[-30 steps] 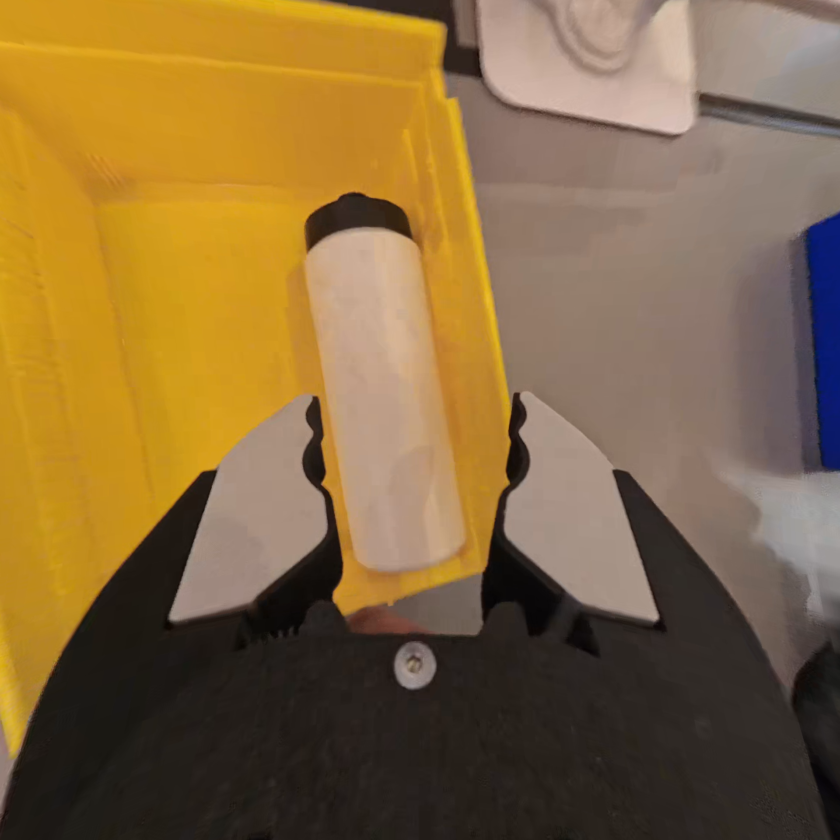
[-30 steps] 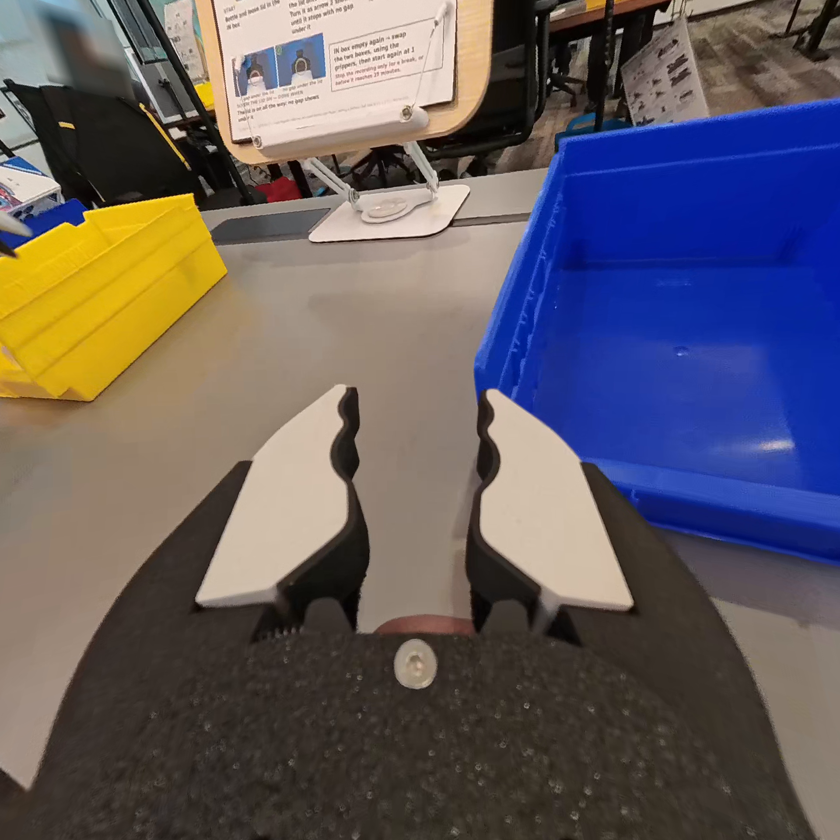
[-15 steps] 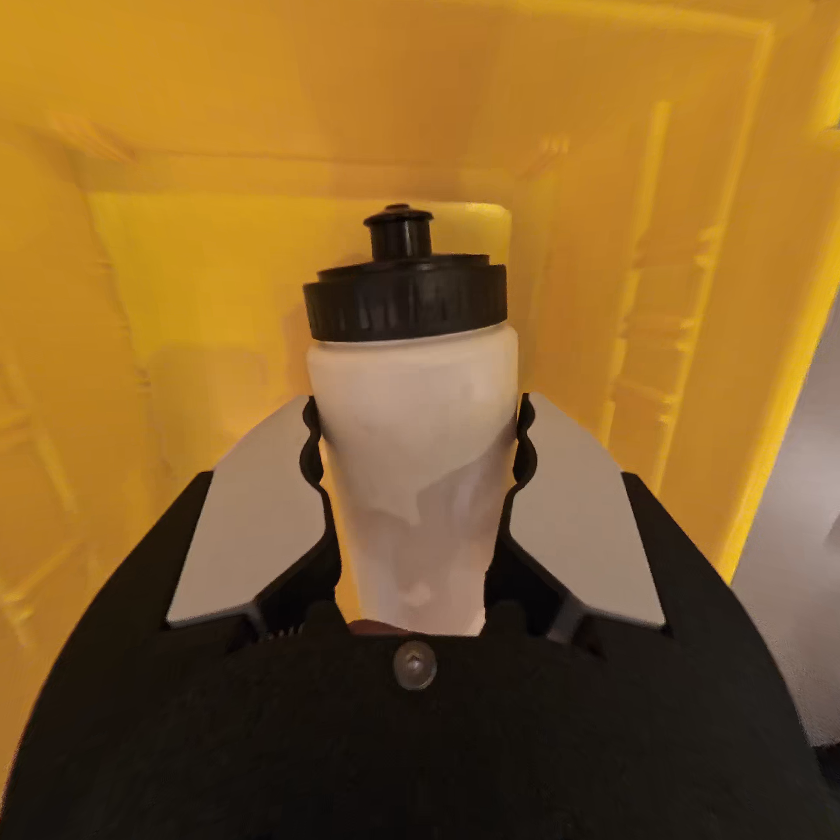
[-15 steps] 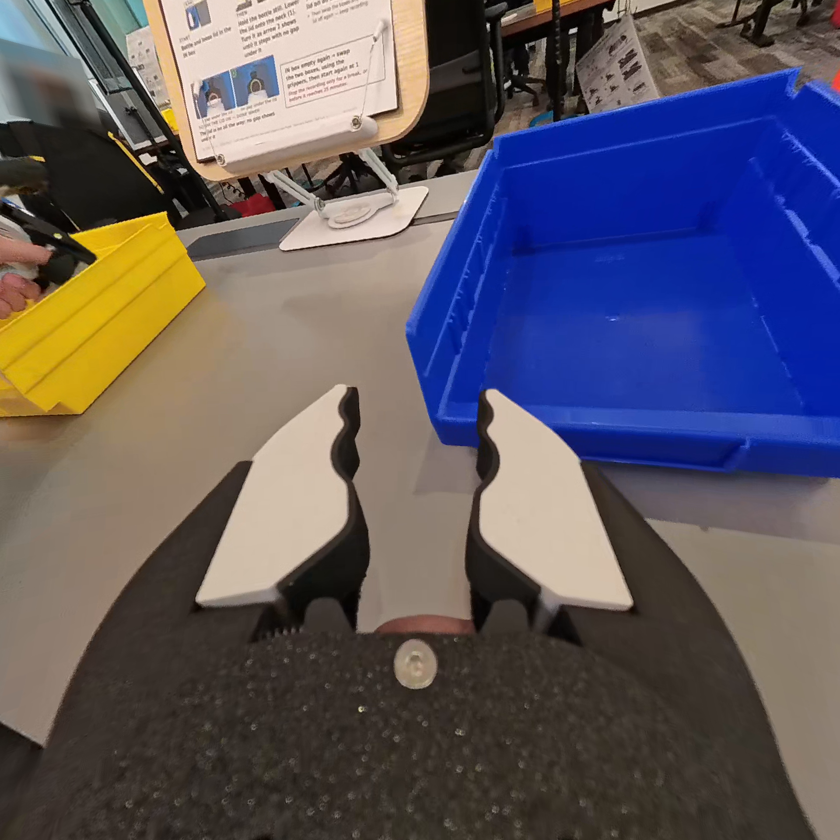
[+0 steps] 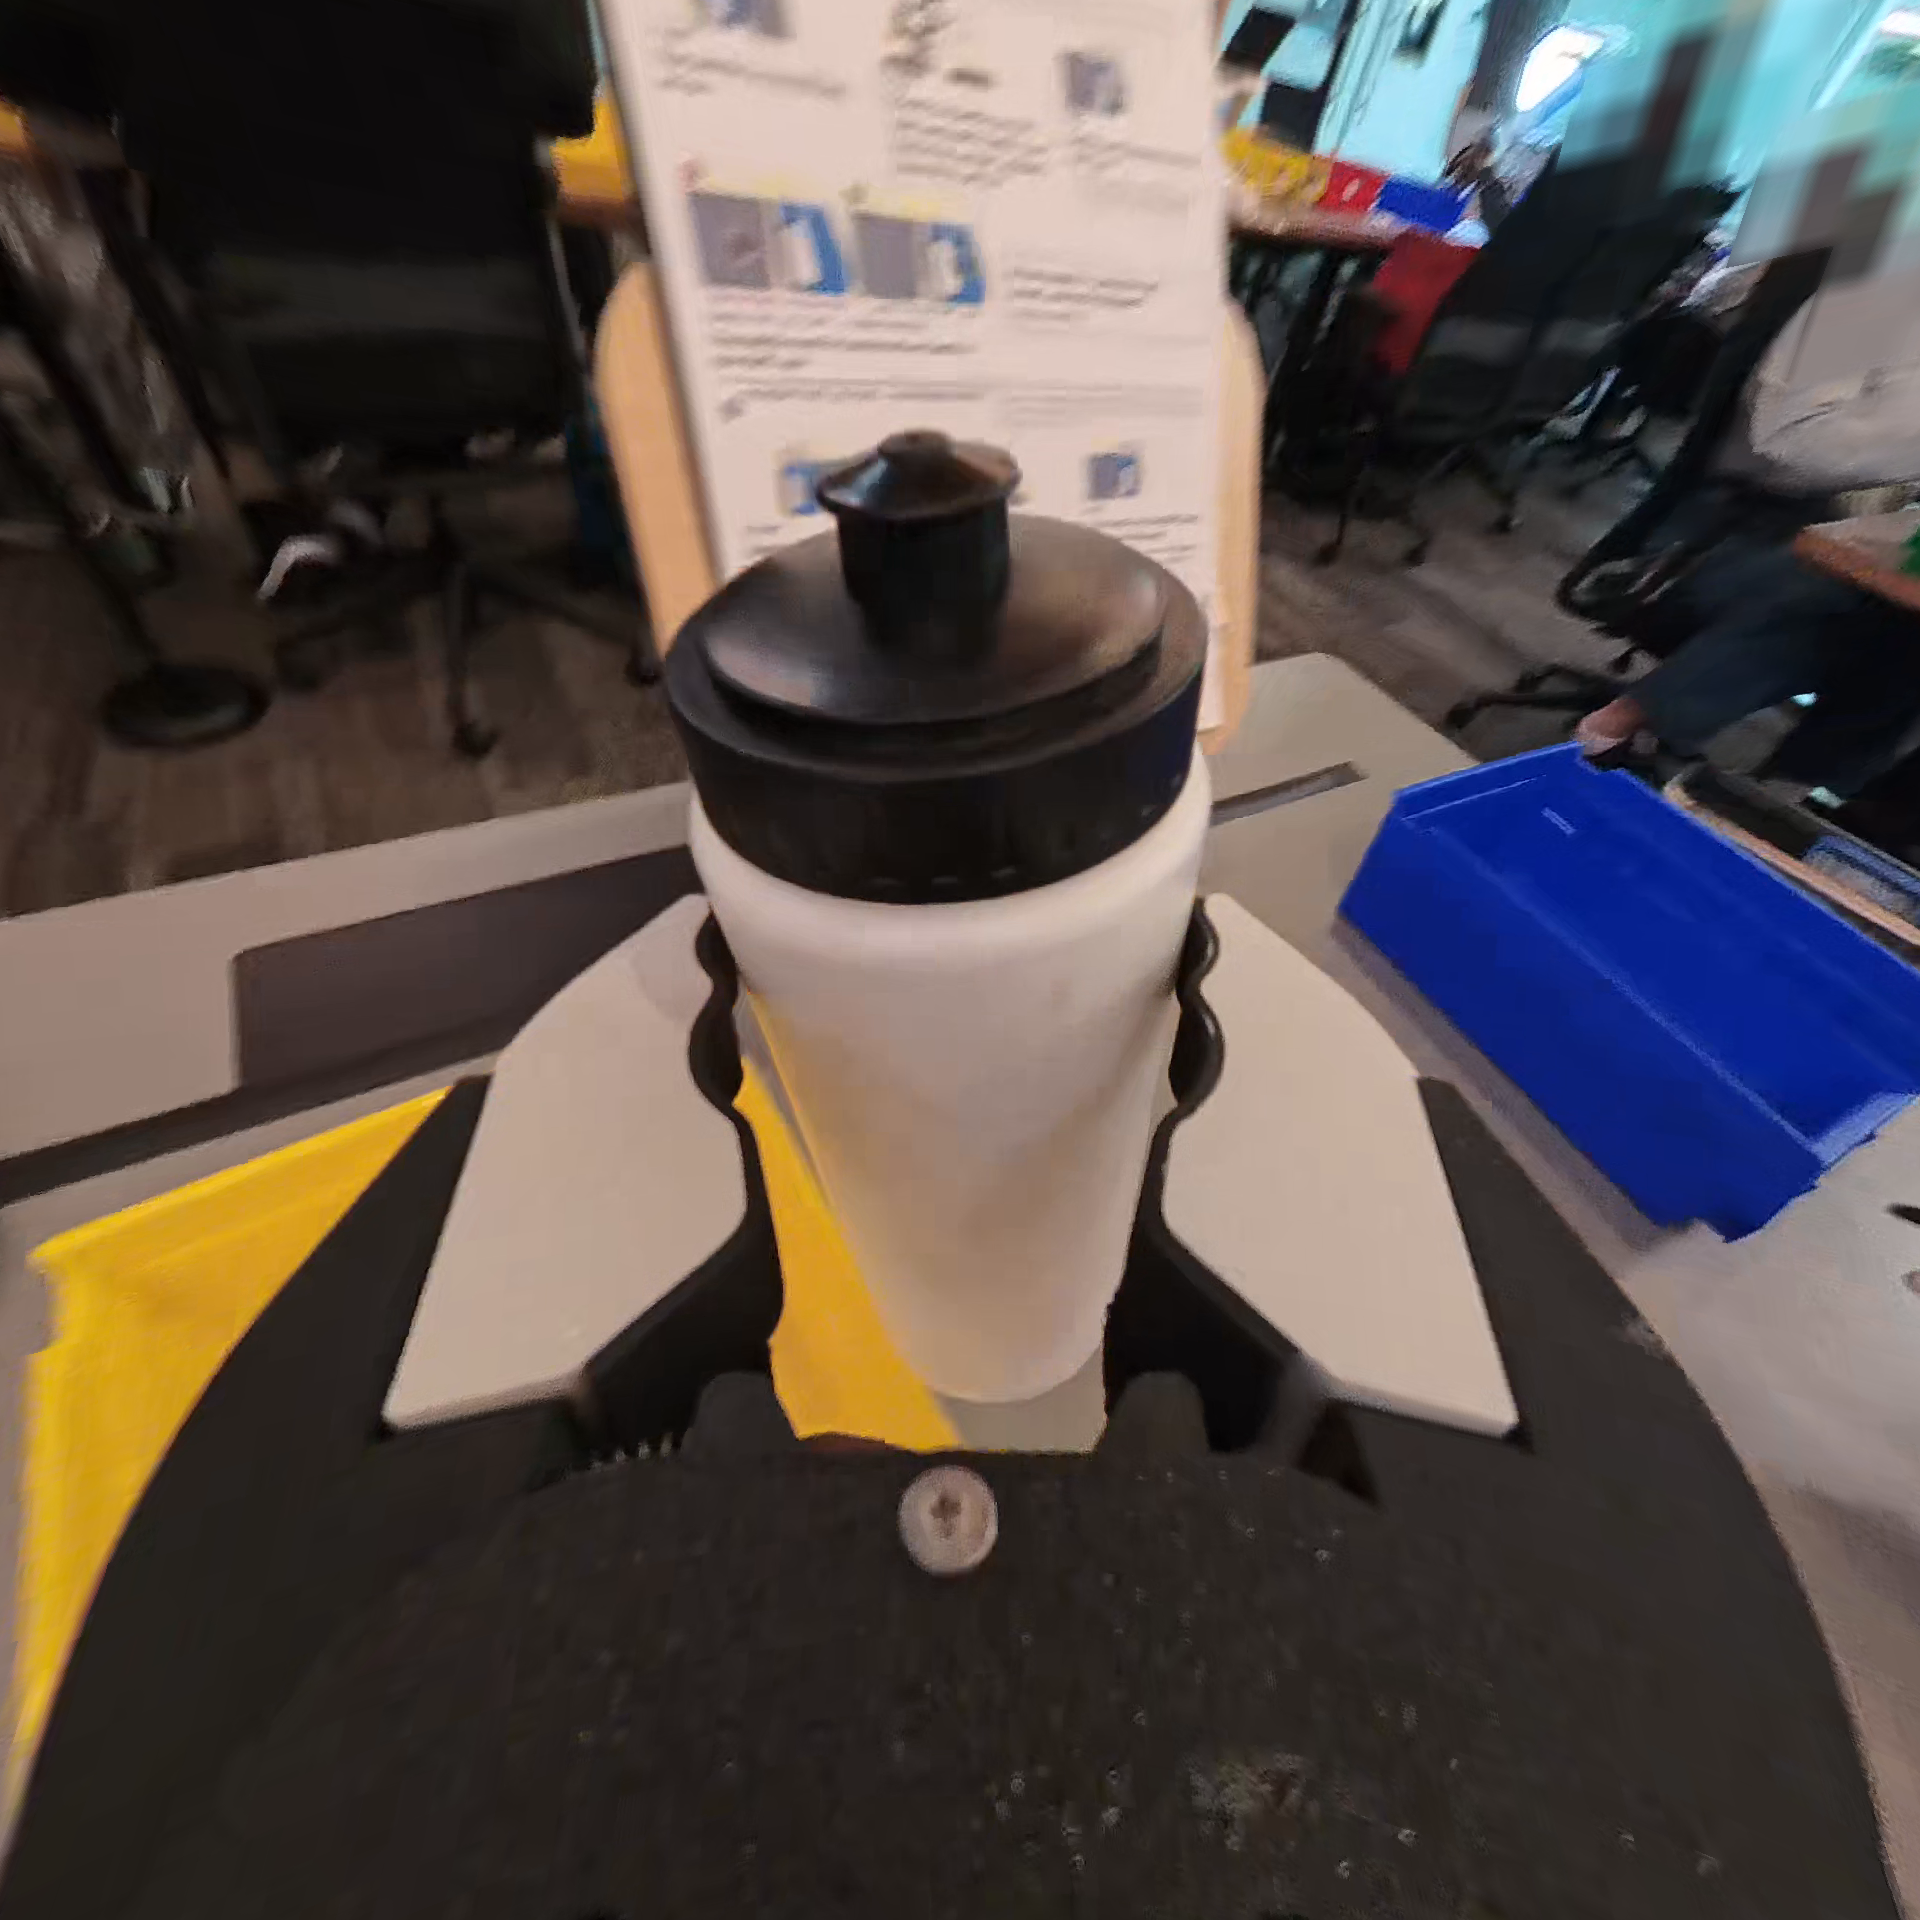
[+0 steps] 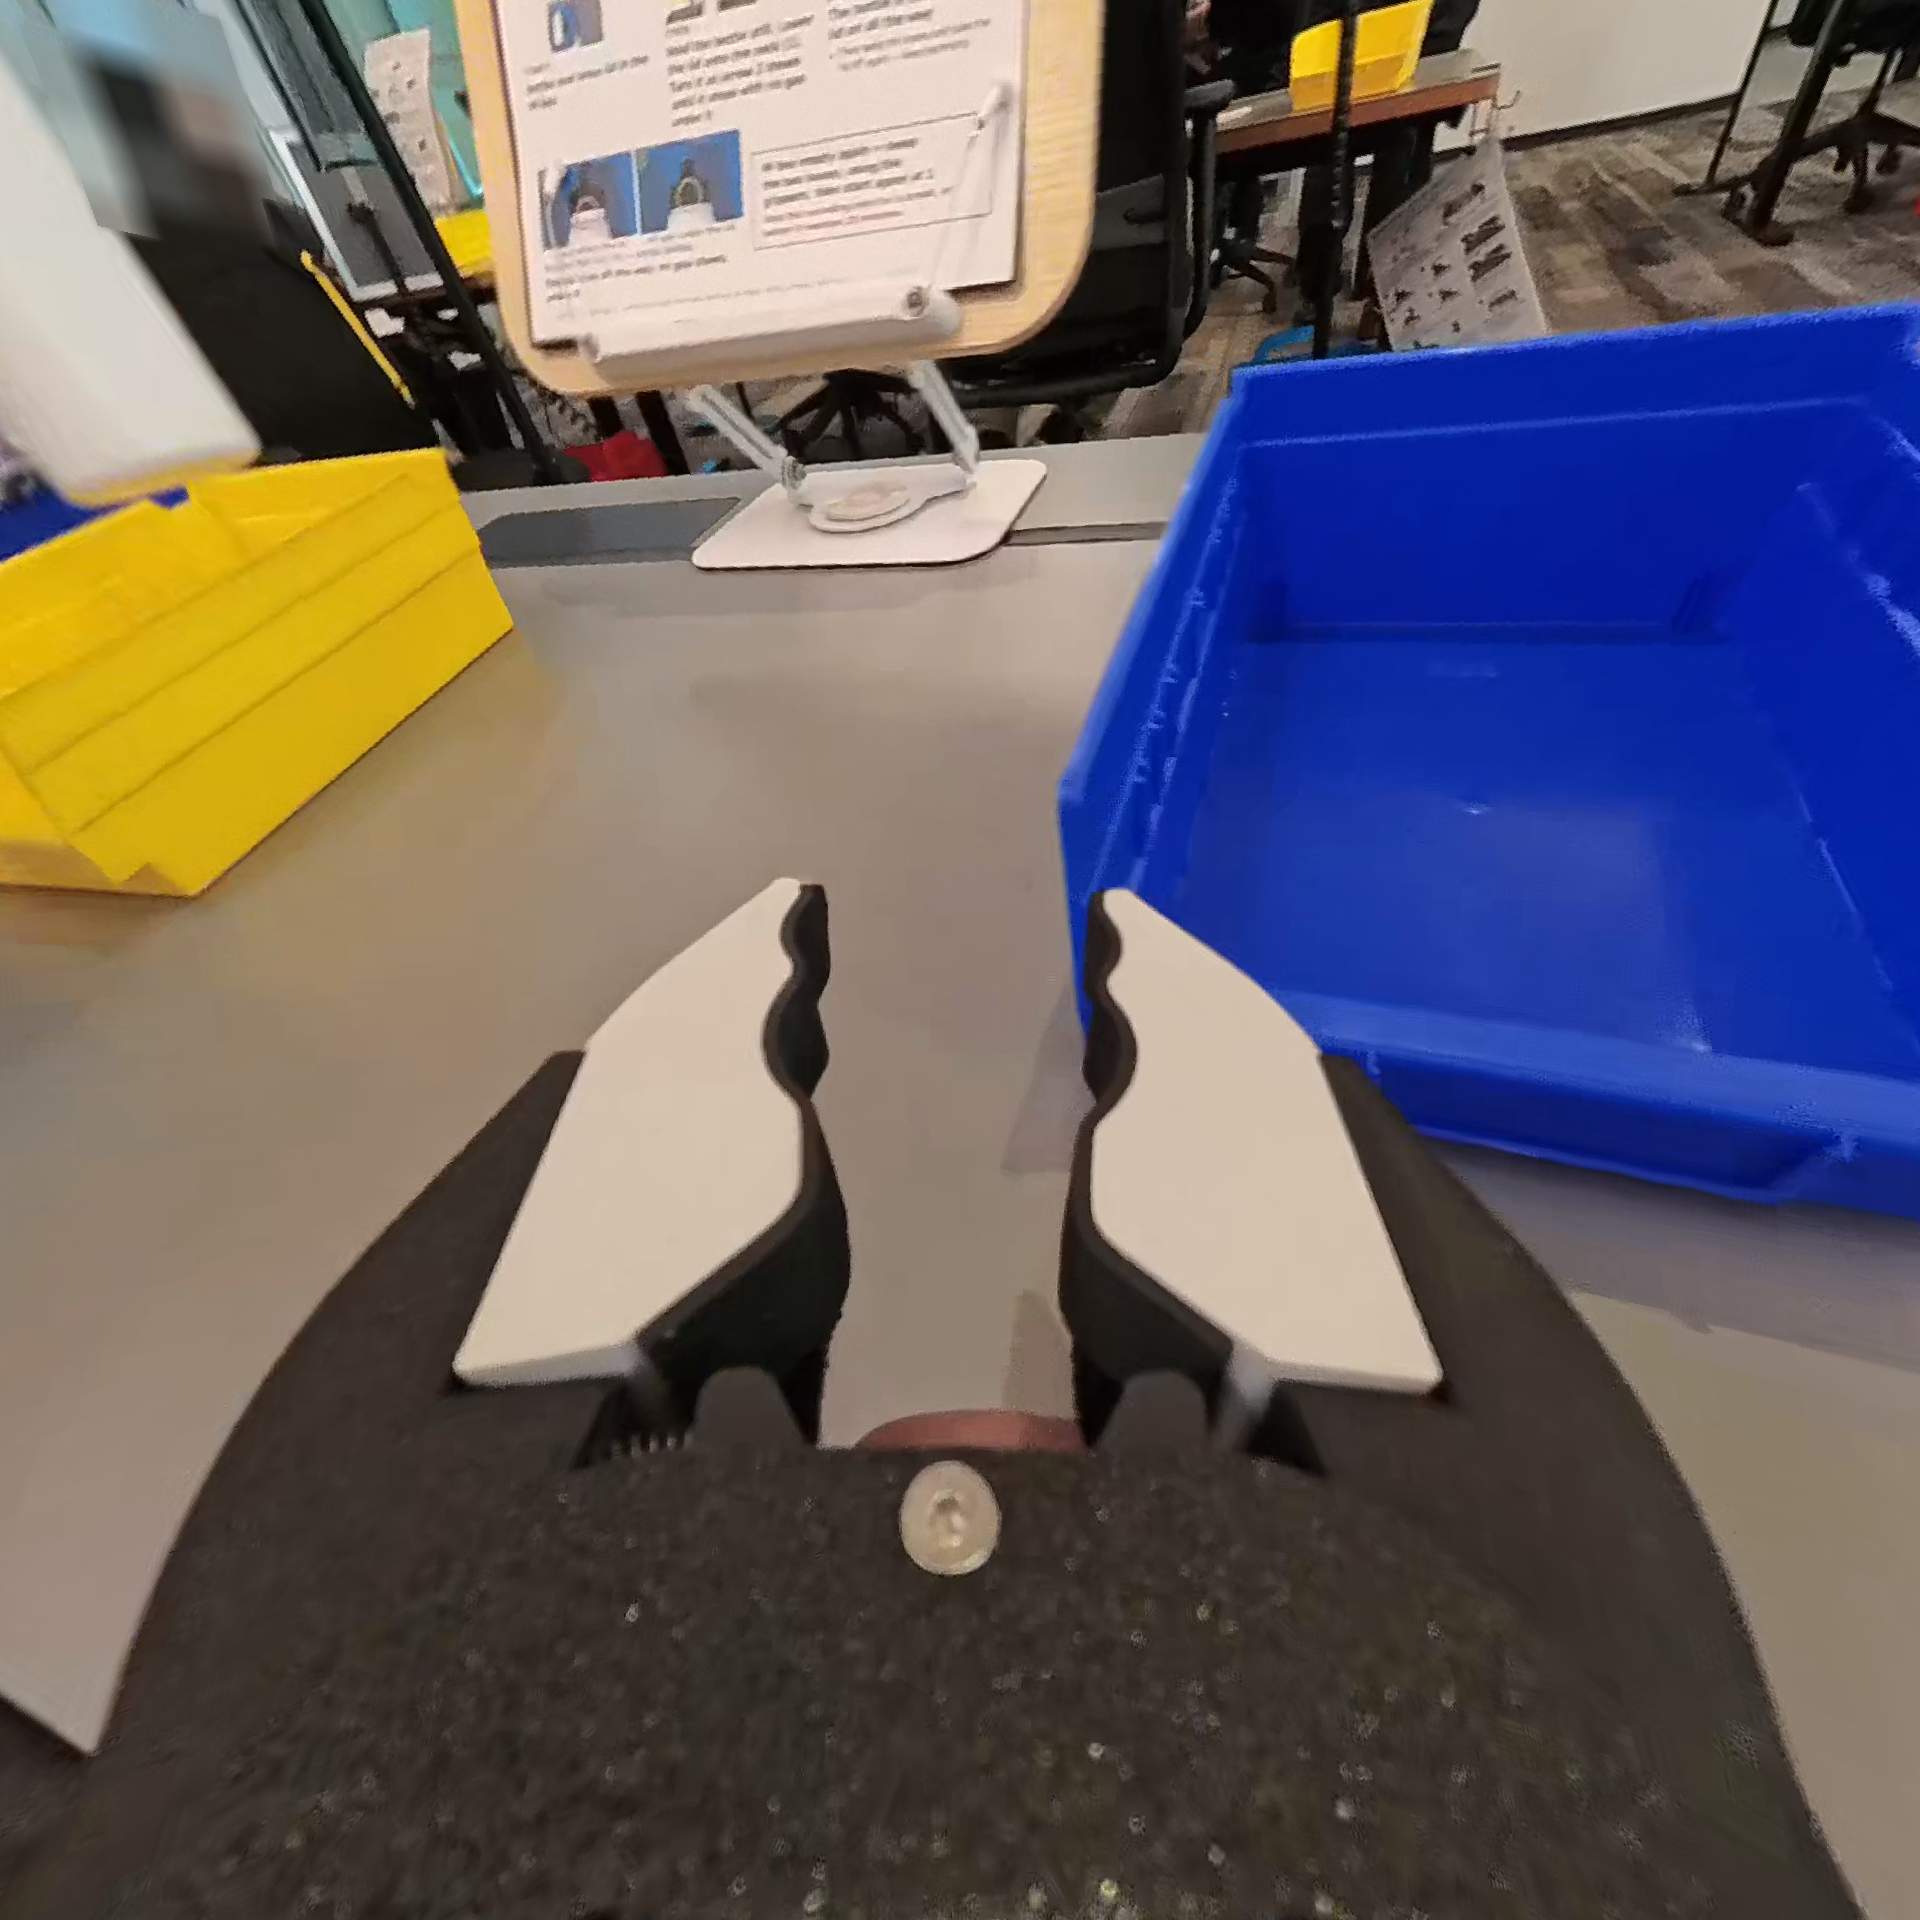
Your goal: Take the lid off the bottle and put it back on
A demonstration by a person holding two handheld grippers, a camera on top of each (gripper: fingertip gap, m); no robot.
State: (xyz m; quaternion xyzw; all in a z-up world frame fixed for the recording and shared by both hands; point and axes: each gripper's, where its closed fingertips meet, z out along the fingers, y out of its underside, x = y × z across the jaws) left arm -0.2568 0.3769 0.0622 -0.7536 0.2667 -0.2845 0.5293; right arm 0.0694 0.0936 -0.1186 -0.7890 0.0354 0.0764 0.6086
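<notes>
So the yellow bin [image 6: 239,665] sits at about 10 o'clock in the right wrist view, low open side toward the camera, and I can't see anything in it from here. At 2 o'clock is the blue bin [image 6: 1538,790], and its floor is bare. Between them, at 12, there's a wooden stand [image 6: 790,187] holding a printed instruction sheet with small photos on it. All of this is on a grey table [image 6: 644,831].

The left gripper [image 5: 951,1023] is pinching the white bottle [image 5: 961,1122] around its upper body, jaws tight against both sides, just under the black lid [image 5: 935,727]. The lid is on, spout up. The bottle is held upright off the table, yellow bin edge showing below at 7 o'clock.

The right gripper [image 6: 951,992] hangs over bare table, jaws spread, nothing between them.
</notes>
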